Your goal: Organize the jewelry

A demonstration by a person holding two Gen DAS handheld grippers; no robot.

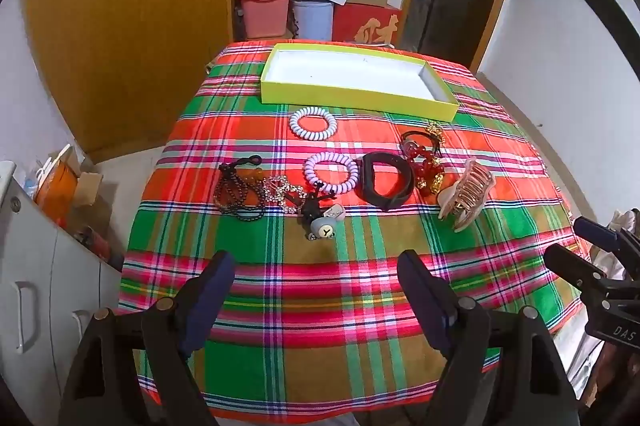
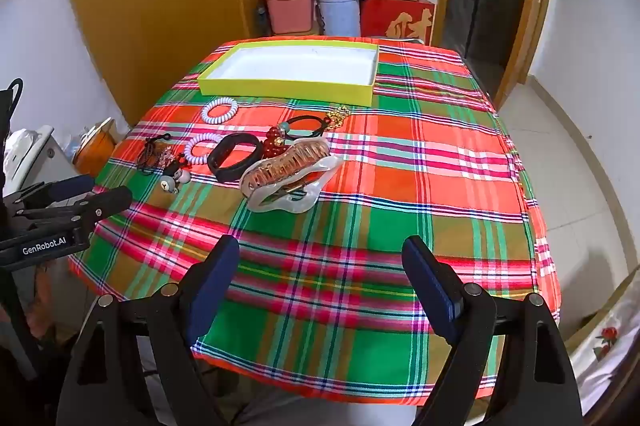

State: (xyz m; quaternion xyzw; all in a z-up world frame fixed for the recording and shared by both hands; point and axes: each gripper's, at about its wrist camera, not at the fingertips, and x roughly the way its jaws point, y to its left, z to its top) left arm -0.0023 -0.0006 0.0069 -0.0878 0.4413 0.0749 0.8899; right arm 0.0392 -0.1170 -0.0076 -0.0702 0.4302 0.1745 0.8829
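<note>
A yellow-green box [image 1: 352, 97] [image 2: 280, 85] with a white, empty inside stands at the far side of the plaid table. In front of it lie two white-lilac spiral hair ties [image 1: 313, 122] [image 1: 331, 172], a black band [image 1: 386, 180] [image 2: 236, 156], a dark bead bracelet [image 1: 236, 192], a rhinestone piece [image 1: 282, 192], a black tie with a grey charm [image 1: 322, 222], a red and gold bead hair tie [image 1: 424, 162] [image 2: 276, 142] and a pearly claw clip [image 1: 466, 196] [image 2: 288, 178]. My left gripper [image 1: 316, 274] and right gripper [image 2: 320, 258] are open, empty, above the near table edge.
The table [image 1: 320, 306] wears a red-green plaid cloth. Behind it stand a pink bin [image 1: 264, 14], a blue bucket [image 1: 312, 20], a red box [image 1: 368, 22] and cartons. A wooden wardrobe [image 1: 128, 26] stands left, a door [image 2: 516, 6] right, white cabinets [image 1: 36, 286] near left.
</note>
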